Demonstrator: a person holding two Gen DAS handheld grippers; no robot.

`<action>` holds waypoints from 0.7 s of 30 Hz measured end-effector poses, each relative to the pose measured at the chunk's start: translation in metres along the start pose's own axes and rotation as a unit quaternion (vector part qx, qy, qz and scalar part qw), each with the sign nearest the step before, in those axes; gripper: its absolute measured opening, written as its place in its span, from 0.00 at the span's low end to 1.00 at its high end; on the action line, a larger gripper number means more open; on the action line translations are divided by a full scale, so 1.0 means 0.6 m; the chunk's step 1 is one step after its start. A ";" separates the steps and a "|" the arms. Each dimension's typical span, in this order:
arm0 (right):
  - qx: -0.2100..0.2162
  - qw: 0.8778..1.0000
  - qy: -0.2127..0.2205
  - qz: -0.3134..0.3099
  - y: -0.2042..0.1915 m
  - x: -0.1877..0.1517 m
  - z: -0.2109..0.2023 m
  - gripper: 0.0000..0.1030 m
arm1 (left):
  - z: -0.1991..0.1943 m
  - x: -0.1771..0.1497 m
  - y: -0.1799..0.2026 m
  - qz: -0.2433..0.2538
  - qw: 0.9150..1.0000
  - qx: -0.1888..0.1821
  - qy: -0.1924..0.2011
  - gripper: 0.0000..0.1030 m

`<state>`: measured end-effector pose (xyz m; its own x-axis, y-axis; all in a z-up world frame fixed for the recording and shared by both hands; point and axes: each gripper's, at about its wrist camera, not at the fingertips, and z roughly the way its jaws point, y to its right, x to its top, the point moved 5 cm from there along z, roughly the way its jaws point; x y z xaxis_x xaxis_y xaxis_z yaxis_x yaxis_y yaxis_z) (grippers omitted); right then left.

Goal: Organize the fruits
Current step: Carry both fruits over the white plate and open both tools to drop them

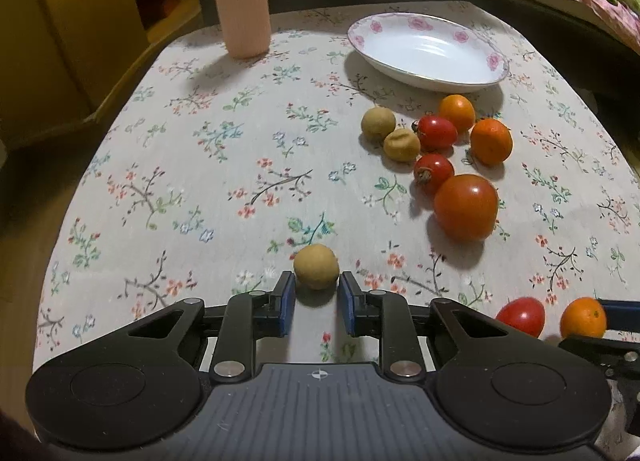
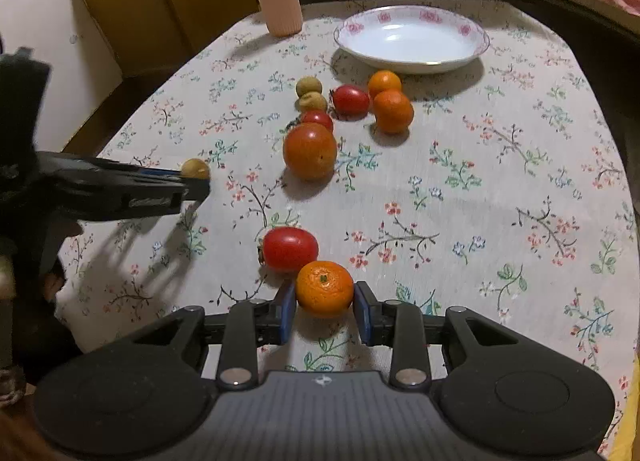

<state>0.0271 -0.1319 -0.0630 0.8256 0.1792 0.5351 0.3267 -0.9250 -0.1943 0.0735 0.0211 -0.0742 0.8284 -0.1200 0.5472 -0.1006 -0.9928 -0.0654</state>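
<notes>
Floral cloth [image 1: 200, 181] covers tabletop, both views.

Left wrist view:
- Left gripper [image 1: 317, 293]: jaws nearly closed, blue pads pressed on both sides of a tan longan [image 1: 316, 272]; fruit sits at the fingertips, low over the cloth.
- White dish w/ pink rose rim [image 1: 500, 61]: far right of centre, nothing in it.
- Fruit cluster just this side of dish: 2 tan longans [image 1: 378, 123] touching each other, 2 small red tomatoes [image 1: 437, 133], 2 small oranges [image 1: 491, 141], 1 large tomato [image 1: 466, 207] nearest the camera.
- Pink ribbed cylinder [image 1: 242, 1]: upright, far left of dish.
- Lower right edge: red tomato [image 1: 522, 316] beside a mandarin [image 1: 583, 317]; dark part of right gripper alongside the mandarin.

Right wrist view:
- Right gripper [image 2: 325, 301]: jaws drawn in tight, blue pads touching both sides of mandarin [image 2: 325, 288], stem scar facing up. Held at fingertips.
- Red tomato [image 2: 290, 249]: on cloth, touching or just beside mandarin, far-left side.
- Left gripper [image 2: 196, 185]: enters from left edge, side-on; tan longan [image 2: 195, 169] at its tip.
- Large tomato [image 2: 310, 151]: mid-table, small tomato right behind it.
- Dish [image 2: 412, 65]: far centre, cluster near its front rim.
- Yellow-brown box [image 2: 160, 1]: beyond table, upper left.
</notes>
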 end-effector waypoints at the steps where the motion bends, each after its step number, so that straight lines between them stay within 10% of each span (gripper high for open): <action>1: 0.000 1.000 0.003 -0.001 0.000 0.002 -0.003 0.33 | 0.003 0.004 0.002 0.004 1.000 0.001 0.001 0.33; 21: -0.020 0.999 0.011 0.041 0.042 0.024 -0.001 0.33 | 0.022 0.033 0.011 0.014 1.000 -0.016 0.004 0.29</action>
<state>0.0469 -0.1531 -0.0598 0.8385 0.0953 0.5365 0.2398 -0.9487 -0.2062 0.0963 0.0122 -0.0746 0.8200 -0.1480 0.5529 -0.1414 -0.9884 -0.0549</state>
